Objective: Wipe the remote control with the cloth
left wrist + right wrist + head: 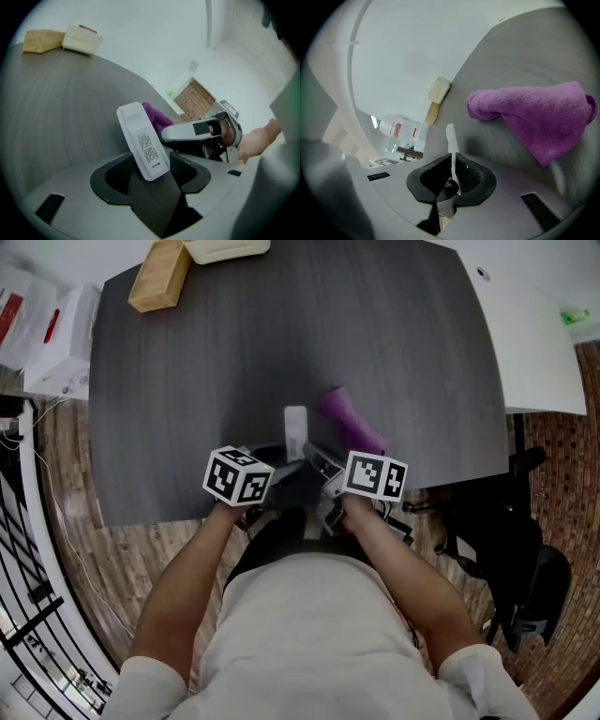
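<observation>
1. Remote control (142, 140) is sitting over the near part of the dark grey table (187, 381), white, with its printed label facing the left gripper's camera and its far end tilting up and away. Whether any part of it is touching the tabletop, I can't tell.
2. Right gripper (453, 178) is doing the holding. Its jaws are pinching together on the remote's thin side, which is showing edge-on as a white sliver rising from between the pads.
3. Left gripper (149, 169) is standing with its jaws apart. The remote's lower end is sitting between them, and a gap is showing at the left pad, so it isn't squeezing.
4. Purple cloth (534, 115) is lying bunched on the table just beside the remote, on its right, apart from both grippers.
5. Both grippers are crowding together near the table's front edge in the head view, marker cubes side by side, with the person's forearms (192, 577) reaching in behind them.
6. Wooden block (159, 275) and a pale box (225, 249) are sitting at the table's far left, well apart from the action.
</observation>
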`<state>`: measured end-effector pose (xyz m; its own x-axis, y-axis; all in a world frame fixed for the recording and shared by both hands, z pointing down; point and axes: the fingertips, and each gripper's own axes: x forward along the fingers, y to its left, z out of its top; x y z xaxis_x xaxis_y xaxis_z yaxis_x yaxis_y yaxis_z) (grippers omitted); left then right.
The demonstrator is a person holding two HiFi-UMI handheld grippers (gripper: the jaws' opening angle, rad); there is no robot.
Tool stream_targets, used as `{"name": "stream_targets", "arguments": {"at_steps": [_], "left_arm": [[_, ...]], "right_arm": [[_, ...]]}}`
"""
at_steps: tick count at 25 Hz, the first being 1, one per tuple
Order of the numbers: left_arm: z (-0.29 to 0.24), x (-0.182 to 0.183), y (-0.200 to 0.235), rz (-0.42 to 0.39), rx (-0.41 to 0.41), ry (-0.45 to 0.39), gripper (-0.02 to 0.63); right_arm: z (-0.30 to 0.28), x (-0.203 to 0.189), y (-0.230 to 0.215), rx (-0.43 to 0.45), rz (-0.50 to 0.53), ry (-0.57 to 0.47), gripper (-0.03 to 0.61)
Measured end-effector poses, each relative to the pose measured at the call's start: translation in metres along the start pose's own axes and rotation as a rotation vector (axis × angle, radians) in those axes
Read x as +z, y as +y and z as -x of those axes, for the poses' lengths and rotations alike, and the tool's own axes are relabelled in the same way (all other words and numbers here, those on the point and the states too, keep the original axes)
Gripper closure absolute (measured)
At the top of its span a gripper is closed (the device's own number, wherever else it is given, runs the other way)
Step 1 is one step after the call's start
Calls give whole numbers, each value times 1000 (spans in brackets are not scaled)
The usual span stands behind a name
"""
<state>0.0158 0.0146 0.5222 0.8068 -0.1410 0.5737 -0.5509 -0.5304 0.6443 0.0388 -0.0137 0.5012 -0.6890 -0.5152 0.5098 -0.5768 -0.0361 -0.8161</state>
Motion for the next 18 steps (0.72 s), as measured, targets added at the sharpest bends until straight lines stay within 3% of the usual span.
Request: {"name": "stream_targets", "arguments": {"at_steps": [3, 5, 9, 12, 14, 16, 18], "left_arm": [[5, 3, -1, 43, -50, -20, 387], [6, 1, -3, 13, -71, -7, 387], [5, -6, -4, -82, -43, 34, 469], [6, -4, -1, -55, -27, 15, 477], [10, -1, 2, 4, -35, -24, 477], [16, 0, 4, 53, -45, -58, 477], [22, -2, 5, 80, -46, -83, 477]], "right_arm": [[-3, -1, 22, 95, 18, 13, 545], [-11, -11, 38, 164, 39, 65, 545], [-23, -25, 35, 159, 64, 143, 545], [-20, -23, 37, 173, 98, 154, 545], [-8, -15, 41, 147, 279, 151, 544], [3, -3, 41, 60, 586, 135, 534], [6, 3, 37, -41, 938, 143, 419]]}}
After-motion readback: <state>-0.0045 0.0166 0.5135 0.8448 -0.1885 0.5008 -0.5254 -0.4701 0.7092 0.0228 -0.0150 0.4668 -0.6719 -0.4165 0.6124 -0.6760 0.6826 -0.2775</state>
